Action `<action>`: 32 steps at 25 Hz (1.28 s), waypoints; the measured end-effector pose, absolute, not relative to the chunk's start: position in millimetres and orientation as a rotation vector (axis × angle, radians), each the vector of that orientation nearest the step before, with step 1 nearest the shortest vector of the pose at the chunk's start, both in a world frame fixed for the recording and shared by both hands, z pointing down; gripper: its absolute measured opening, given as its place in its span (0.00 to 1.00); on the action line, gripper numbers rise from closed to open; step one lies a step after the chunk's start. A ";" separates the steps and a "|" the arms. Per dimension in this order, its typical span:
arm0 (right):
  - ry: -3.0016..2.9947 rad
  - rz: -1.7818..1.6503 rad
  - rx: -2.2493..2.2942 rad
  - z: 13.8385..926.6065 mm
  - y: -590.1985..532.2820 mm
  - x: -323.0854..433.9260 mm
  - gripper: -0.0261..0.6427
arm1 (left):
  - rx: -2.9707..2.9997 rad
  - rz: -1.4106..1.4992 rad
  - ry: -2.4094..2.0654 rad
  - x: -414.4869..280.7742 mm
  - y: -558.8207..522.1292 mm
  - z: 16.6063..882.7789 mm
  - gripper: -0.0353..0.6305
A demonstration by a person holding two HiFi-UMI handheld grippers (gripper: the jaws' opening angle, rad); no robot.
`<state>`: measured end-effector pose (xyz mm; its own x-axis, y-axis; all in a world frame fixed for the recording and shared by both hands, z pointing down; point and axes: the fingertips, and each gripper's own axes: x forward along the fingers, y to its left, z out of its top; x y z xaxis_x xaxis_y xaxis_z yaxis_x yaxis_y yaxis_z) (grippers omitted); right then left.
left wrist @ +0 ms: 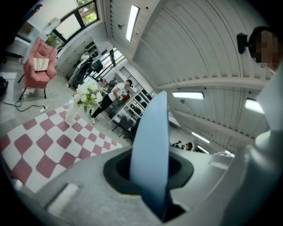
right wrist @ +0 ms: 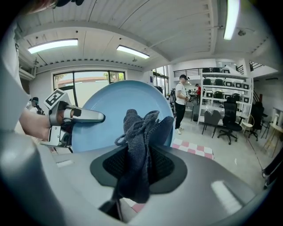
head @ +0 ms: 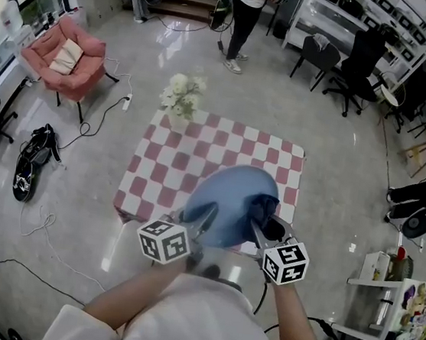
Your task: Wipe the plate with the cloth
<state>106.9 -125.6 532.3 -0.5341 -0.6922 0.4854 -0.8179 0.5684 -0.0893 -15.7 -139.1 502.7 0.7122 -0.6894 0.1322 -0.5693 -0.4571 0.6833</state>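
Above the table (head: 199, 156), cloth (head: 264, 208) at the plate's (head: 228, 206) right.

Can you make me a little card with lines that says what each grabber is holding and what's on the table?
Left gripper: shut on the edge of the blue plate
Right gripper: shut on the dark cloth
Plate: held up above the table, tilted on edge
Cloth: bunched, at the plate's right side
Table top: pink-and-white checks
On the table: white flowers at the far left corner
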 end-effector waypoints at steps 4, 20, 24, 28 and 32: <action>-2.405 0.377 1.199 525.7 -130.4 110.7 0.23 | 2.189 -0.191 -0.936 -16.1 -138.4 504.0 0.16; -2.372 0.242 1.218 503.8 -144.7 129.9 0.23 | 2.167 -0.113 -0.842 -0.3 -129.9 520.2 0.16; -2.367 0.217 1.220 501.0 -145.9 133.0 0.23 | 2.177 -0.081 -0.811 7.6 -126.2 524.2 0.16; -2.374 0.200 1.218 494.1 -147.4 133.8 0.23 | 2.214 -0.035 -0.778 18.1 -123.1 521.9 0.16; -2.382 0.186 1.215 490.5 -151.7 130.9 0.23 | 2.248 0.000 -0.760 24.1 -124.8 520.7 0.16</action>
<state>130.9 -151.7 490.5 -0.5061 -0.7326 0.4552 -0.7943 0.6016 0.0851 24.1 -124.8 520.7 0.8236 -0.5215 0.2228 -0.5217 -0.5427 0.6583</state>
